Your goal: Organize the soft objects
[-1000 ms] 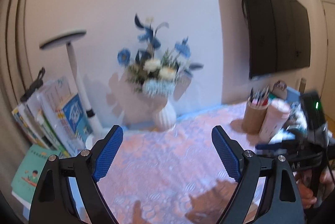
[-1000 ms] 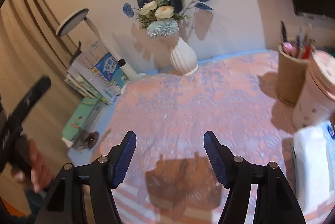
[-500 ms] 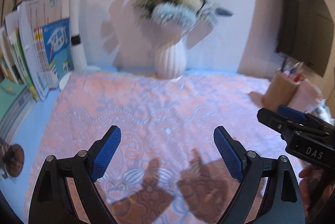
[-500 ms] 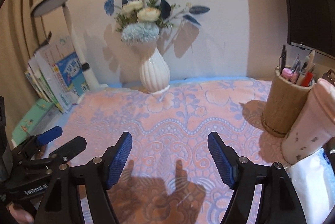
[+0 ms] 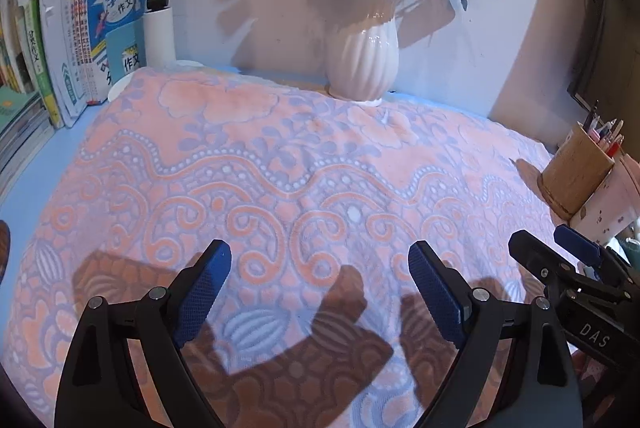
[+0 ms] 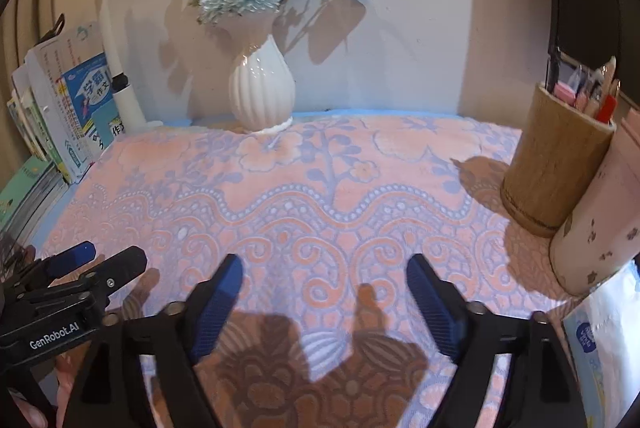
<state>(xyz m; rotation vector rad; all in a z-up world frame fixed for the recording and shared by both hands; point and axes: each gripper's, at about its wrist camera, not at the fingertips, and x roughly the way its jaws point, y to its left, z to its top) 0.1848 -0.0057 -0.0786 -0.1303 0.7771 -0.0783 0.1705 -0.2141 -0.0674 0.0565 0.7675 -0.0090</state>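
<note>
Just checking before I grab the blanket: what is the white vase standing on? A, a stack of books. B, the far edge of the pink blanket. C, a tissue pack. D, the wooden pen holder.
B: the white vase stands on the far edge of the pink blanket.

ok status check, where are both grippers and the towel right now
Left gripper and right gripper both open, empty, above the towel. Towel spread flat. Vase stands at its far edge.

The towel point(image 6: 320, 188) lies spread across the desk — vase point(image 6: 262, 92) behind it, books point(image 6: 68, 108) left, pen holder point(image 6: 556, 160) right.
</note>
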